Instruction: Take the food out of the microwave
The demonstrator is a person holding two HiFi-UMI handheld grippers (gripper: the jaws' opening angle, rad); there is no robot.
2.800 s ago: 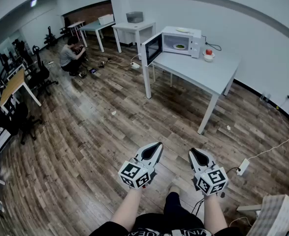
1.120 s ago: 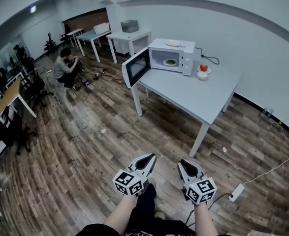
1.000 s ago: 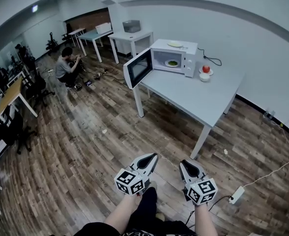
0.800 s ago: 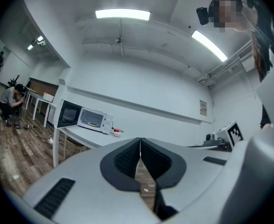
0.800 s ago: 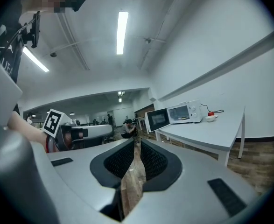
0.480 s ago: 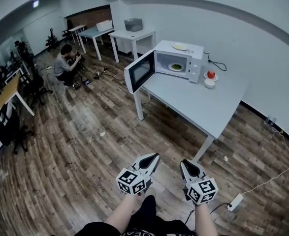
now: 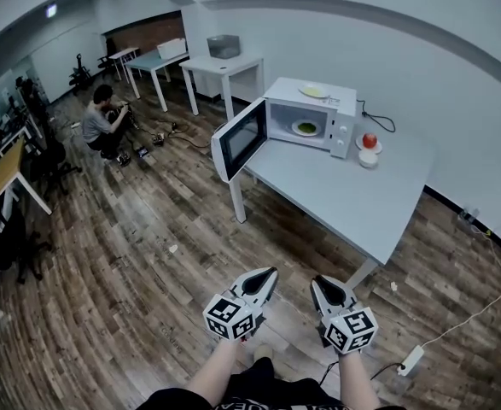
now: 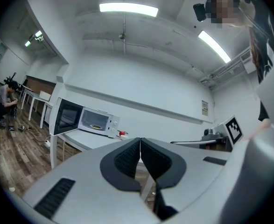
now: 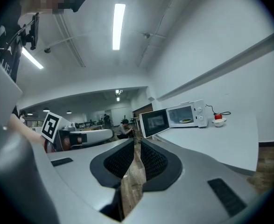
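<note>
A white microwave [image 7: 311, 118] stands on the far end of a grey table [image 7: 352, 203], its door [image 7: 239, 139] swung open to the left. Inside lies a plate of green food [image 7: 305, 128], also visible in the left gripper view [image 8: 95, 126] and the right gripper view [image 9: 185, 121]. My left gripper [image 7: 267, 273] and right gripper [image 7: 318, 282] hang side by side over the wood floor, well short of the table. The left jaws are shut and empty [image 8: 140, 139]. A narrow slit shows between the right jaws [image 9: 137, 143], with nothing in it.
An empty plate [image 7: 312, 91] lies on top of the microwave. A bowl with a red fruit [image 7: 369, 148] stands to its right. A power strip [image 7: 410, 360] and cable lie on the floor at right. A person [image 7: 95, 126] crouches far left near desks and chairs.
The table and microwave have drawn nearer and larger in the head view as I walk toward them. Both grippers keep their pose in front of me.
</note>
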